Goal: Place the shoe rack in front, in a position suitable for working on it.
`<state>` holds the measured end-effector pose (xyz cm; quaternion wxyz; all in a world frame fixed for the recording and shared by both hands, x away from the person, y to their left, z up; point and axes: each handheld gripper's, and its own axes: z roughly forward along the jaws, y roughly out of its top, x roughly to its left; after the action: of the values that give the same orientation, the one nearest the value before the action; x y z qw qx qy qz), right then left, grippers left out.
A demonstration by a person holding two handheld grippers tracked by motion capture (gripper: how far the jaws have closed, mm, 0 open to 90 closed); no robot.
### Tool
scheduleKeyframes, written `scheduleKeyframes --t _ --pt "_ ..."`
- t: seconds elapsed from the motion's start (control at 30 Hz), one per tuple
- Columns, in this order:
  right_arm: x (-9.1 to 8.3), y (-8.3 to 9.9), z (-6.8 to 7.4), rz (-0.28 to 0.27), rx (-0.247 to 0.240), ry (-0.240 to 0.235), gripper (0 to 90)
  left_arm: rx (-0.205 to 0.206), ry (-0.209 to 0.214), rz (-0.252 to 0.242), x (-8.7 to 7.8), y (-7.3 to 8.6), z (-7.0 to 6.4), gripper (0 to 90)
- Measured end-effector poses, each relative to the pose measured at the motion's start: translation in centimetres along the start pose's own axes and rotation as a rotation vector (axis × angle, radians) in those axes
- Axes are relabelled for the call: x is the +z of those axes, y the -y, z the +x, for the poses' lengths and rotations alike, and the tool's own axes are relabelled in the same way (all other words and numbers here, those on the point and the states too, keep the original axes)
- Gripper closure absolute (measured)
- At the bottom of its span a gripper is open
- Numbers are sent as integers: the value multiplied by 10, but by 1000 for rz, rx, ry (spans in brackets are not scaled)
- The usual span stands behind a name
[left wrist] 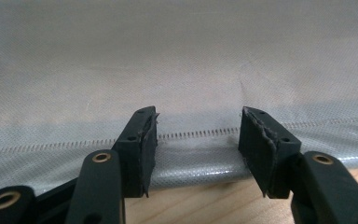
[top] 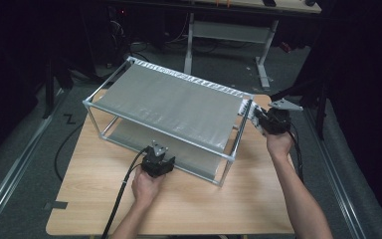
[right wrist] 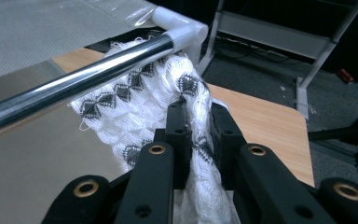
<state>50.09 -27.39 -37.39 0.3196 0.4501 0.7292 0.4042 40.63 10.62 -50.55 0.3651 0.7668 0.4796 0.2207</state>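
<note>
A dim lab: behind the wooden worktop (top: 189,204) stands a height-adjustable desk (top: 229,30), cables (top: 144,47) trail beside it across grey carpet (top: 25,149).

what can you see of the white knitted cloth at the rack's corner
The white knitted cloth looks like soft, loose-knit yarn with dark grey diamond shapes in rows. It hangs bunched over the shiny metal bar near the white corner joint of the rack, at the table's far right. The right gripper has its jaws shut on a gathered fold. In the high view it shows as a small pale patch beside that gripper.
</note>
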Motion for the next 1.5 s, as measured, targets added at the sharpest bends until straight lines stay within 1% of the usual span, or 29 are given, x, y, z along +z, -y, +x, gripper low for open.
scheduleKeyframes --t 0.1,0.2,0.37,0.6,0.73,0.87,0.93,1.0,1.03,1.07,1.23,1.33,1.4,1.5 --pt "-2 -1 -1 0 -1 6 808 1 0 0 0 0 0 468" --pt "0 0 -3 2 8 6 808 1 1 0 0 0 0 469" --pt "11 5 -5 40 20 9 808 -1 -1 -4 0 0 0 469" --pt "29 16 2 91 26 6 808 2 -2 -1 0 0 0 469" --pt "40 24 5 114 60 -2 808 5 -5 -4 0 0 -1 470" --pt "49 31 7 139 69 -2 808 4 -5 -4 0 0 -1 470" --pt "53 35 7 144 88 -6 809 5 -6 -4 0 0 -1 470" --pt "55 40 6 135 106 -10 809 4 -6 -5 0 0 -1 470" --pt "56 42 6 144 113 -10 809 7 -6 -3 0 0 -1 469" --pt "58 45 6 157 113 -8 809 7 -6 -3 0 0 -1 470" --pt "64 55 7 178 120 -10 809 7 -6 -3 0 0 -1 470" --pt "69 64 6 196 146 -16 809 7 -5 -2 0 0 -1 470" --pt "73 70 5 214 147 -16 809 4 -5 -4 0 0 -1 469" --pt "75 72 7 225 154 -16 809 3 -4 -4 0 0 -1 470"
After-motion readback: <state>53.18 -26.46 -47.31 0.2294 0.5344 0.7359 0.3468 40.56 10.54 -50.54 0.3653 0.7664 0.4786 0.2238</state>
